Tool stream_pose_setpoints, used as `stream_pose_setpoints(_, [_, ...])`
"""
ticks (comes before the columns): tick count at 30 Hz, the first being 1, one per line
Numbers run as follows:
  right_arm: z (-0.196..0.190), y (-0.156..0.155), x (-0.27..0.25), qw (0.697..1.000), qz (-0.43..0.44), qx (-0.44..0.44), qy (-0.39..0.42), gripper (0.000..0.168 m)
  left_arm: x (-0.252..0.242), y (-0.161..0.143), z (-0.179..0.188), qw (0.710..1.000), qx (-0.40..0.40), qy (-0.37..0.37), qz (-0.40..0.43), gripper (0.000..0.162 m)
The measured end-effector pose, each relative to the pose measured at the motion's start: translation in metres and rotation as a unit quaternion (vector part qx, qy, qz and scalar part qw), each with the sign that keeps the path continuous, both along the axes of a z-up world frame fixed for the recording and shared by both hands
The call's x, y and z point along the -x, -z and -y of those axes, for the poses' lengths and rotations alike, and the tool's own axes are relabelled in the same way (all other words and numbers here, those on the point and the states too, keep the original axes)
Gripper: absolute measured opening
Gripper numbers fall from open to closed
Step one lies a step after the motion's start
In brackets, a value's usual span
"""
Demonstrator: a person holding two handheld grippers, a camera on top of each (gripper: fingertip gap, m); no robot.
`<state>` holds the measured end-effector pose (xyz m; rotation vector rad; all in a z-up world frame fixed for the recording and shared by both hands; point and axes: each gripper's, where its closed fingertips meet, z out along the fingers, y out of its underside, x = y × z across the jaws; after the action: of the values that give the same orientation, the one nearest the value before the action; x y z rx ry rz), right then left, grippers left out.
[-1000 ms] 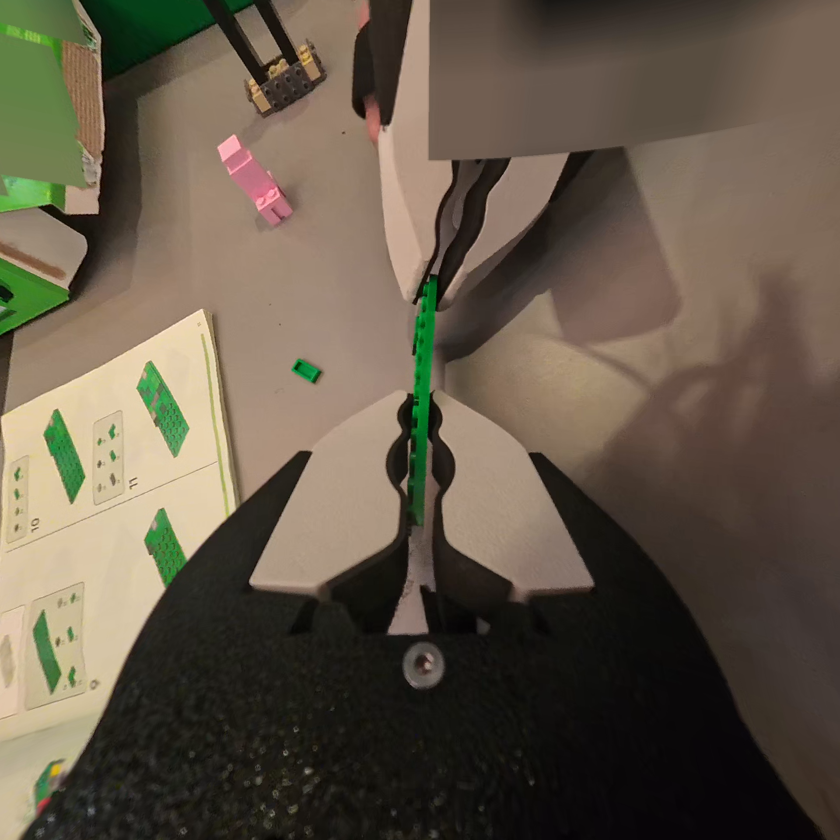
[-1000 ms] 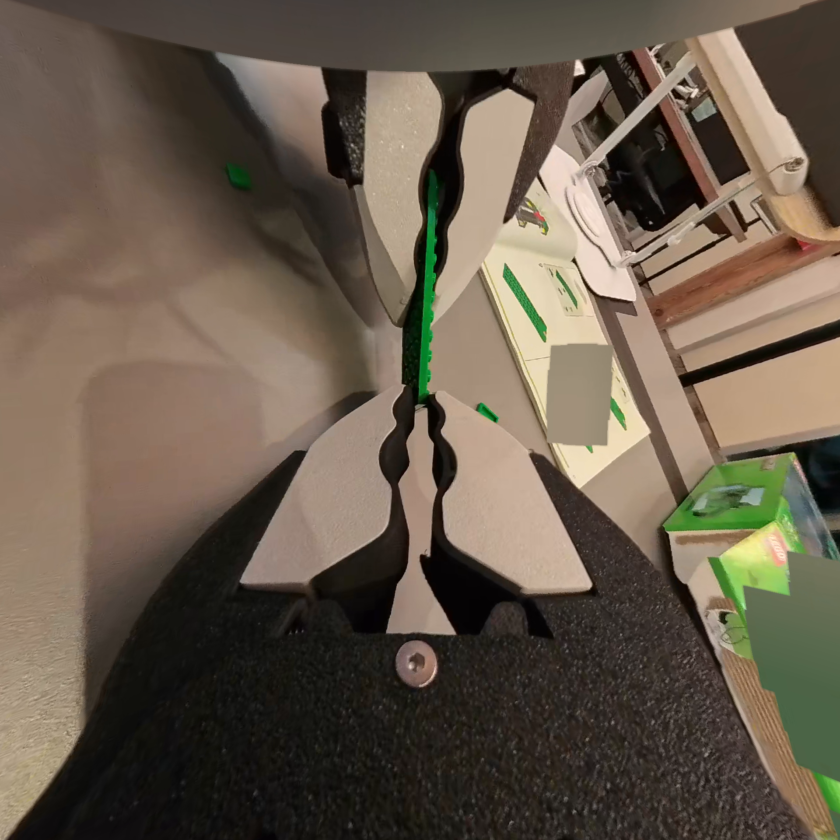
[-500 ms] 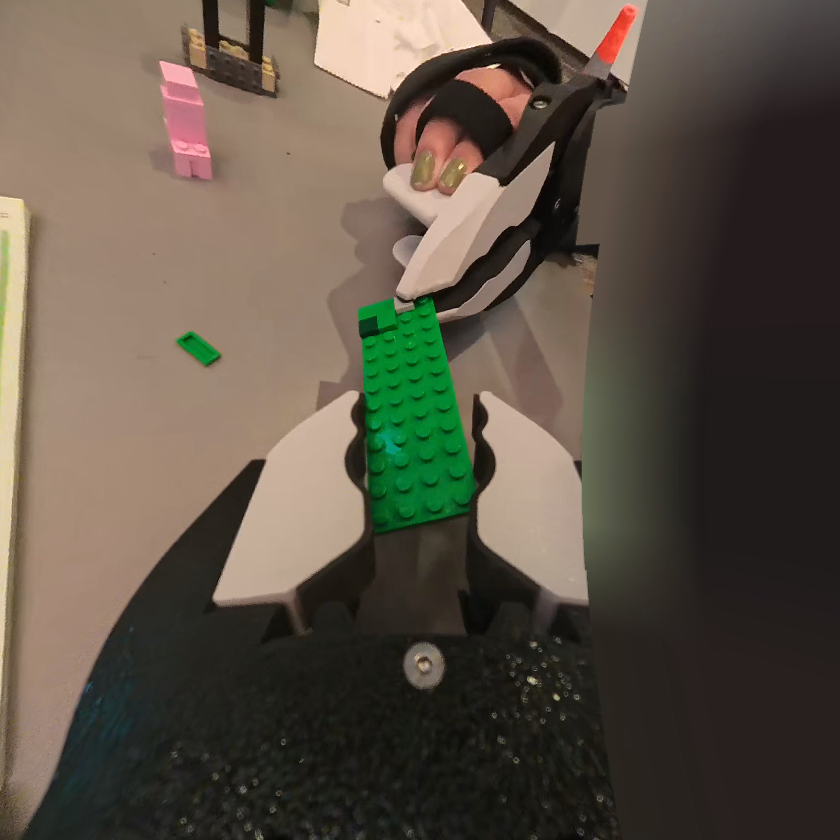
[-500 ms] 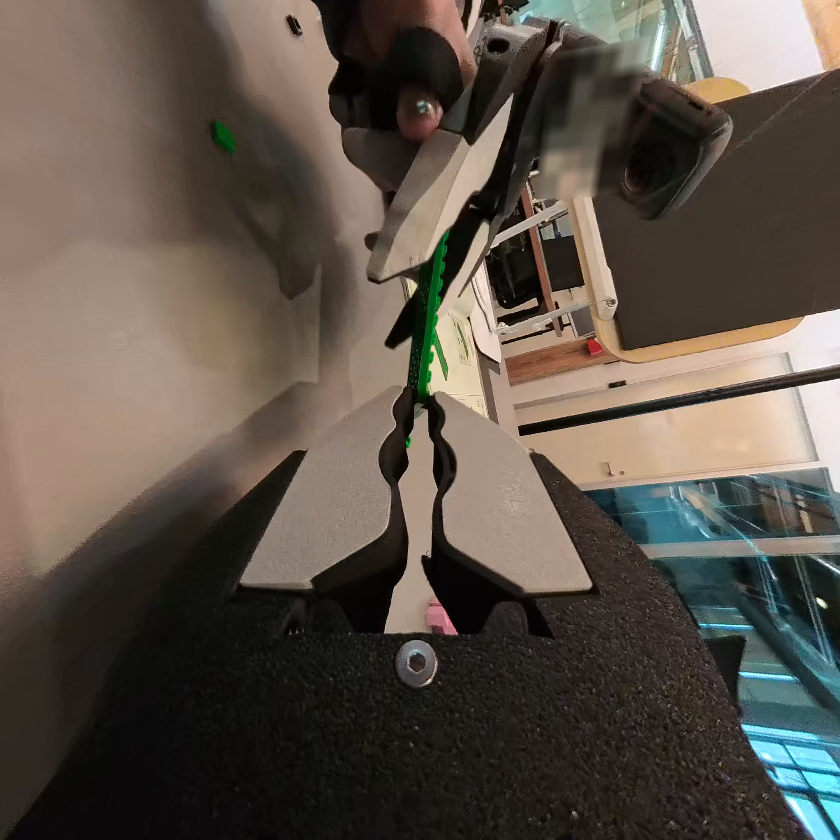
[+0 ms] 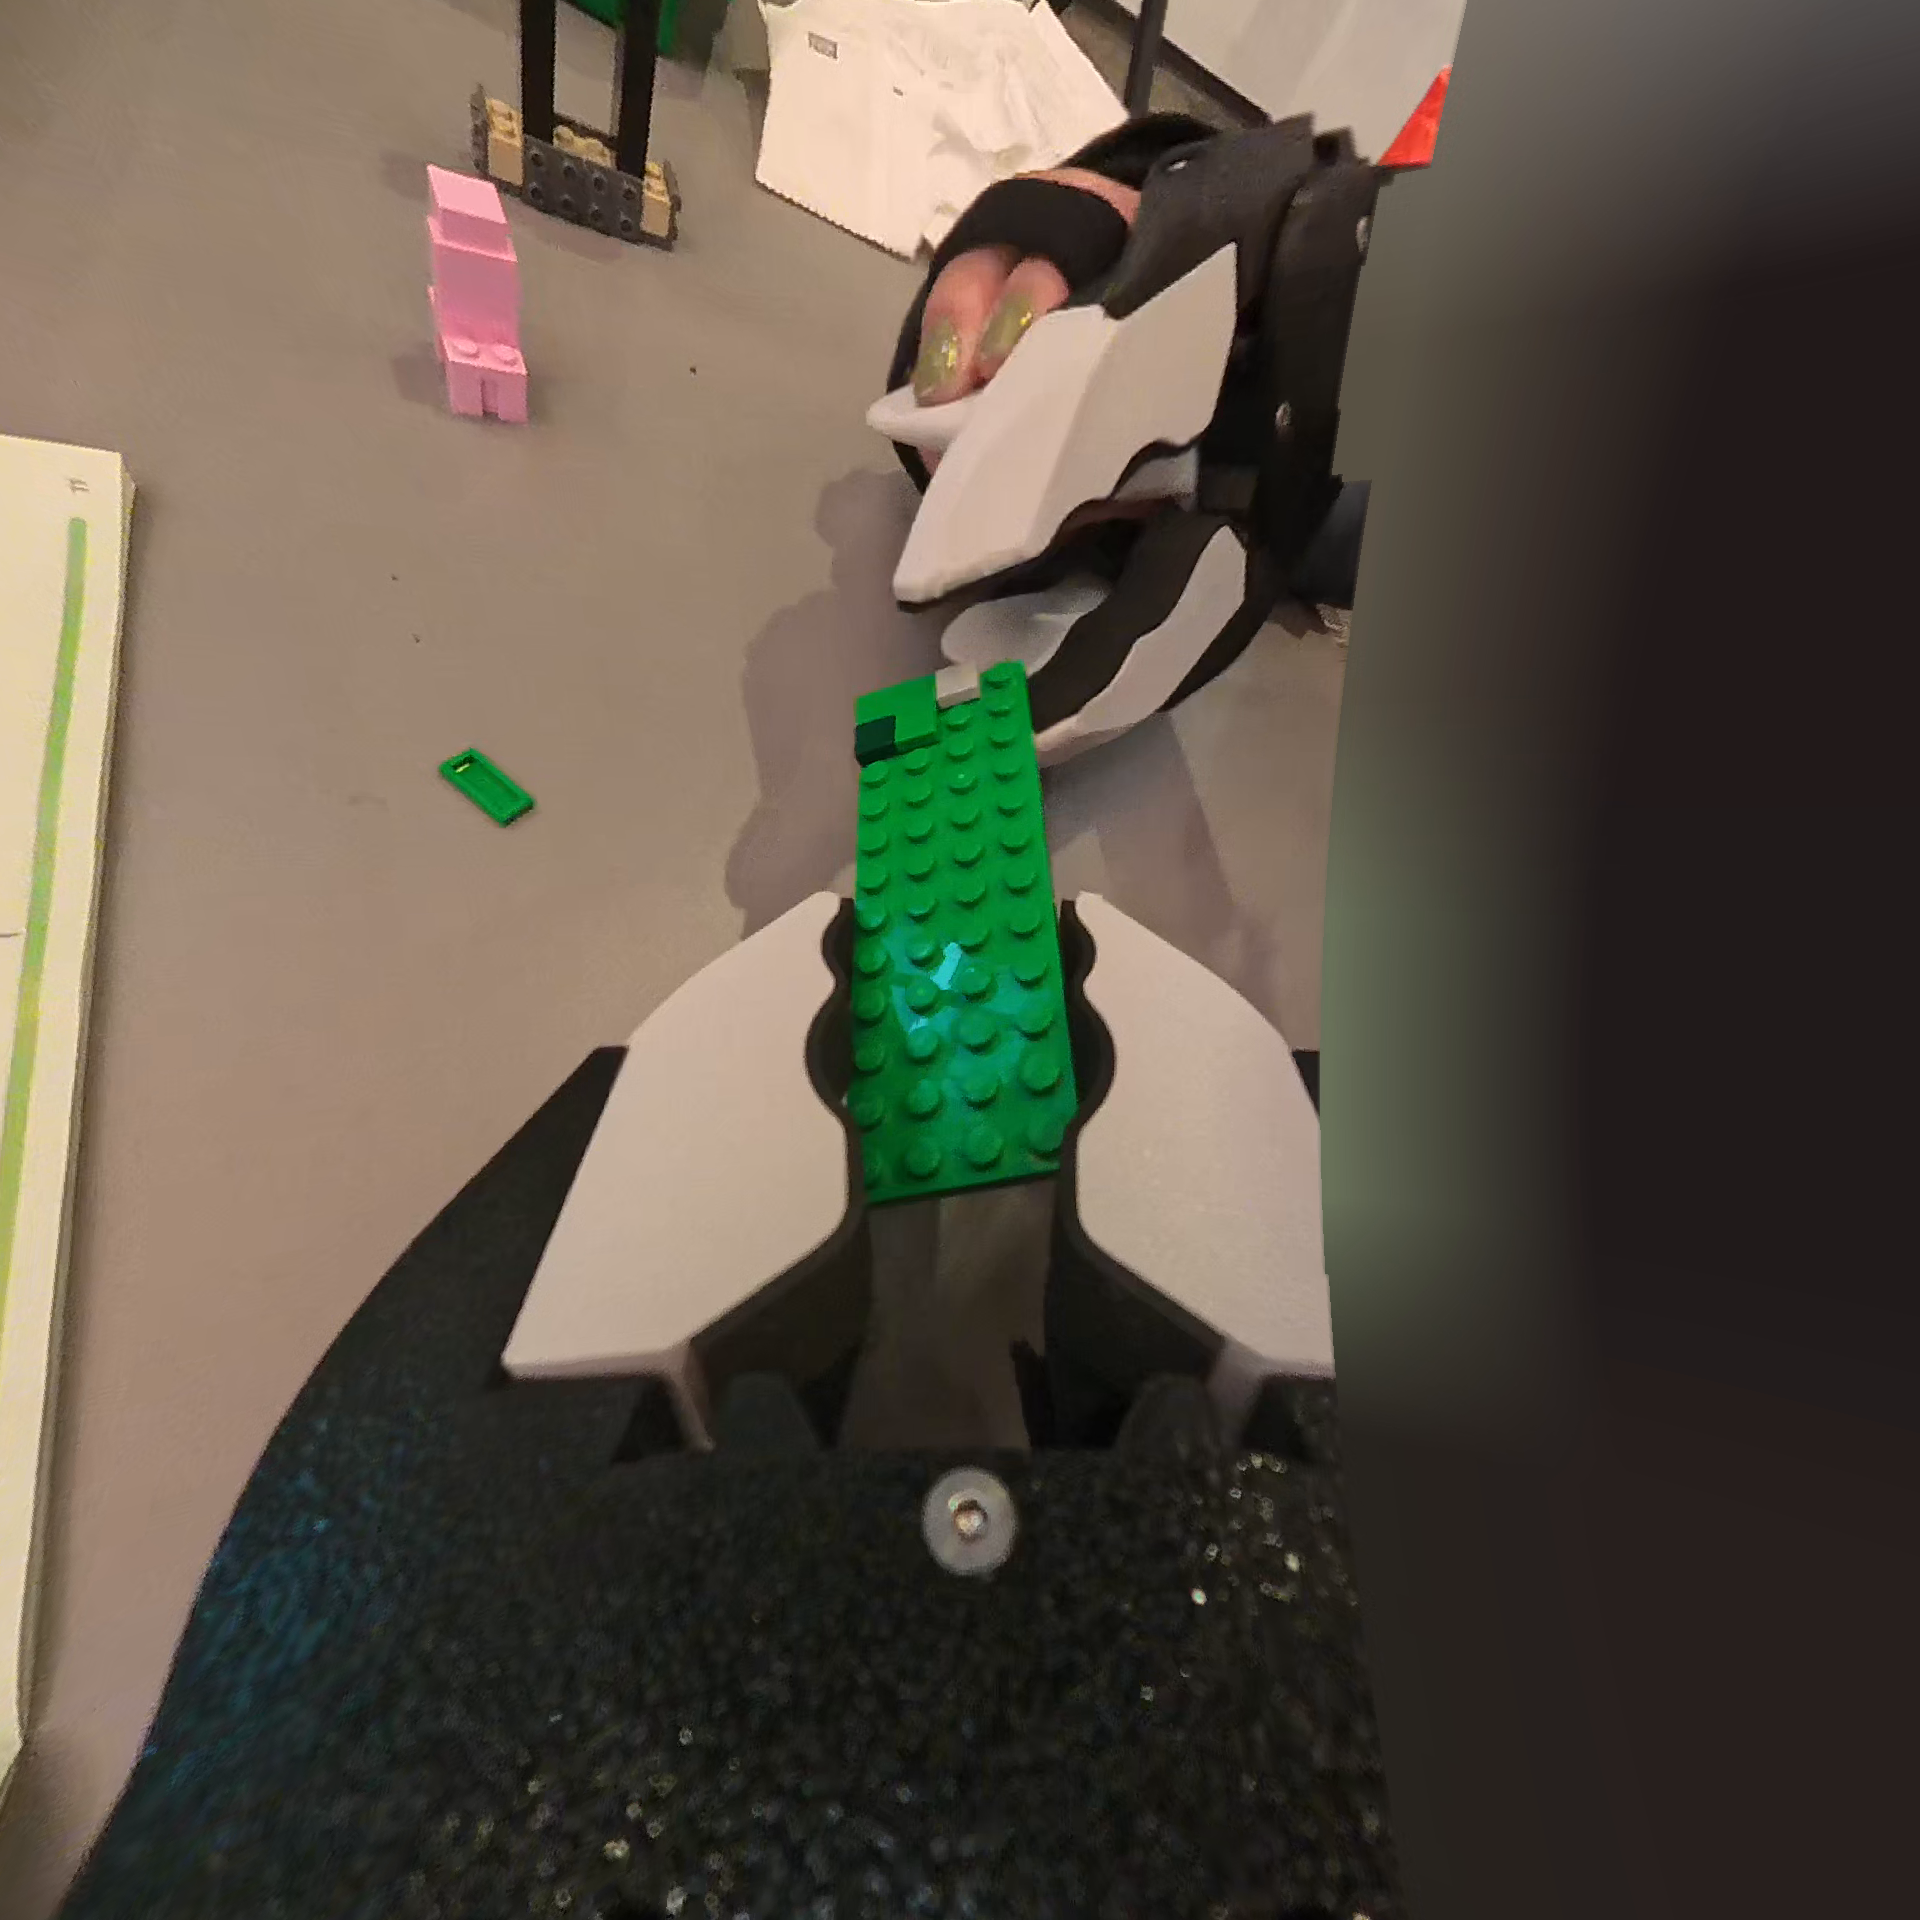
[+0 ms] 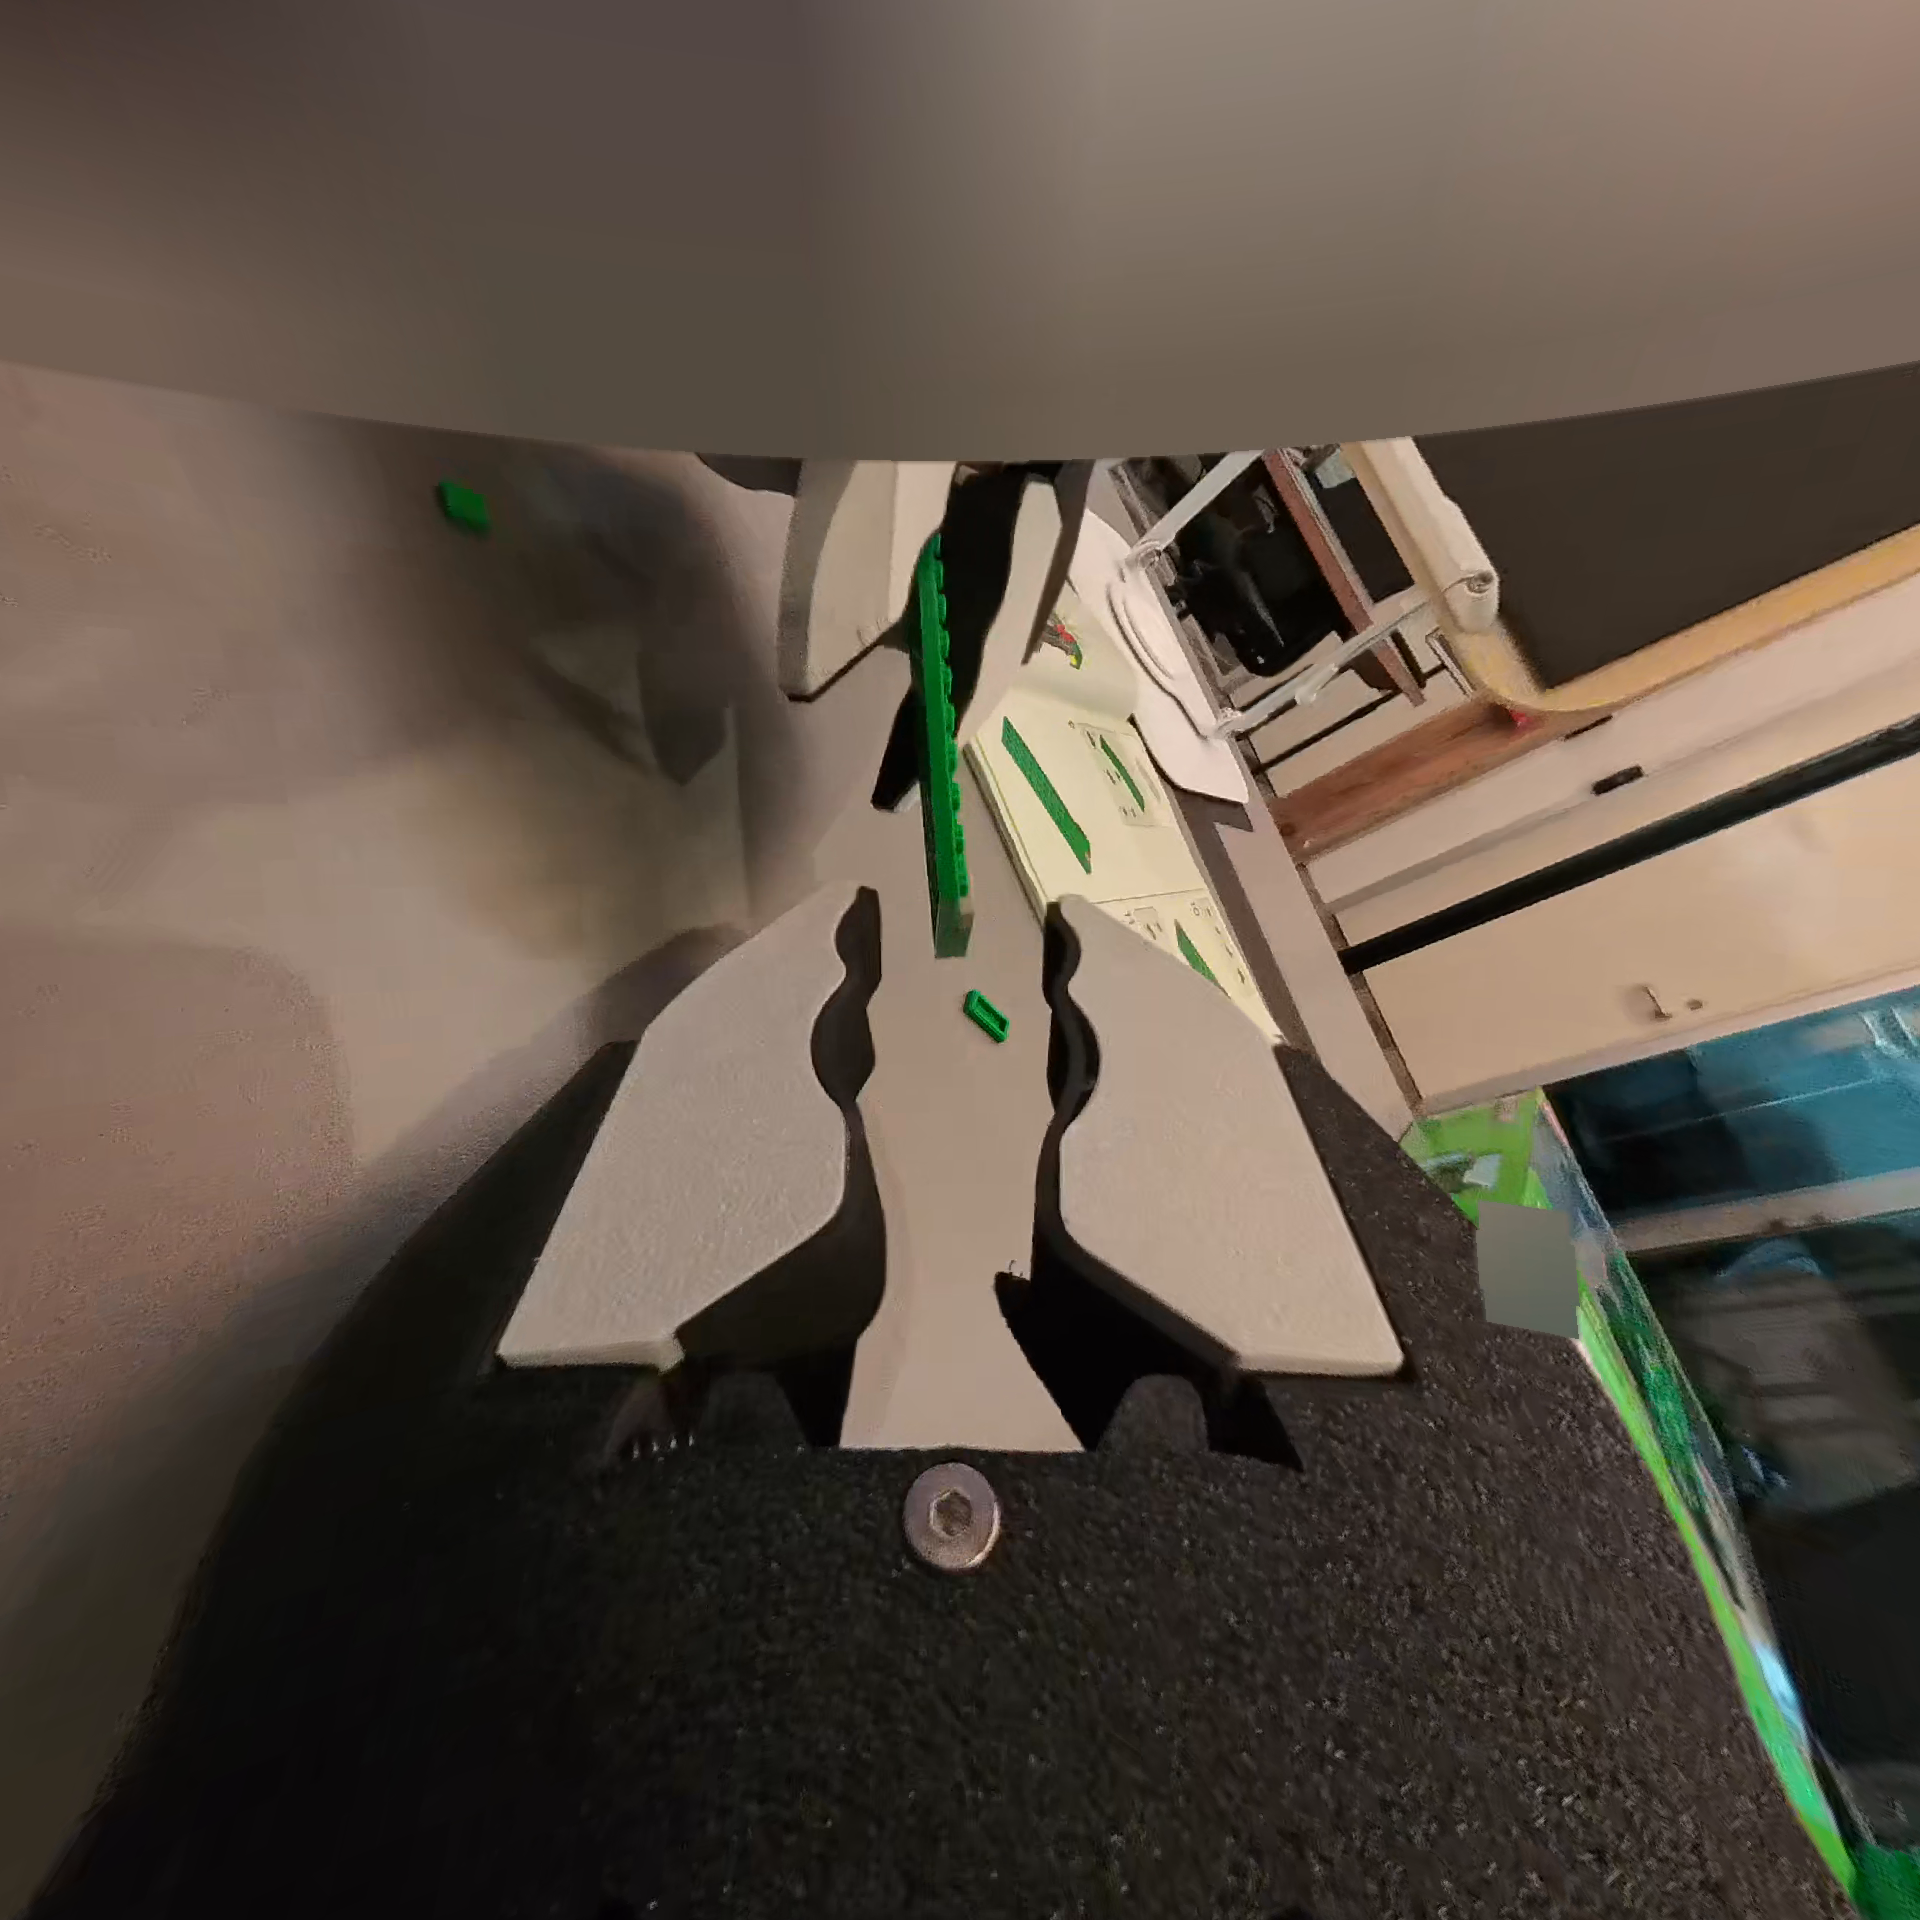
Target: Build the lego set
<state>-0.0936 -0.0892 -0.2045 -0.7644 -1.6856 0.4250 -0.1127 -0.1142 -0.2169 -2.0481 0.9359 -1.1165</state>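
Losing the green plate (image 5: 961, 966) is your main risk — the left tongs (image 5: 961, 1023) pinch it only by its long edges, flat and stud-side up above the tabletop (image 5: 312, 644), so any squeeze change or twist drops it. Right tongs (image 6: 956, 1039) are spread wide, gripping nothing, rolled sideways just off the plate's far end. Small green tile (image 5: 486, 787) lies loose nearby — don't sweep it off.
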Motion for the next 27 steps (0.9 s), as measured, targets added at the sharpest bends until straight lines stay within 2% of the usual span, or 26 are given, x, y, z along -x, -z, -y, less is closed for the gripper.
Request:
stream_pose_setpoints(4, [0.006,0.0,0.0,1.0,-0.005,-0.024,-0.015,0.007,-0.003,0.0,0.004,1.0,0.006,0.012,0.007,0.036])
stream_pose_setpoints(10, [0.006,0.0,-0.001,1.0,0.015,-0.004,-0.022,0.006,-0.003,-0.001,0.004,1.0,-0.001,0.015,0.008,0.036])
stream_pose_setpoints(12, [0.007,-0.003,-0.001,1.0,-0.003,0.0,-0.019,0.006,-0.003,-0.002,0.004,1.0,-0.003,0.013,0.017,0.036])
stream_pose_setpoints(13, [0.006,-0.005,0.0,1.0,-0.019,0.009,-0.013,0.01,-0.002,-0.004,0.003,1.0,-0.006,0.007,0.022,0.036])
stream_pose_setpoints(15, [0.004,-0.002,0.001,0.998,-0.008,0.057,-0.007,0.044,0.007,-0.004,-0.003,0.999,-0.03,-0.02,0.016,0.036])
stream_pose_setpoints(17, [-0.003,-0.004,0.0,0.993,-0.012,0.117,0.008,0.055,0.022,-0.002,-0.01,0.996,-0.056,-0.072,-0.002,0.036])
stream_pose_setpoints(21, [-0.016,-0.022,0.002,0.977,-0.066,0.201,0.027,0.053,0.063,0.004,-0.018,0.972,-0.107,-0.192,-0.082,0.036])
stream_pose_setpoints(24, [-0.03,-0.029,0.012,0.962,-0.101,0.241,0.078,0.047,0.082,0.008,-0.018,0.95,-0.16,-0.231,-0.138,0.036])
stream_pose_setpoints(27, [-0.041,-0.033,0.026,0.938,-0.13,0.292,0.136,0.041,0.085,0.01,-0.018,0.94,-0.192,-0.238,-0.148,0.036])
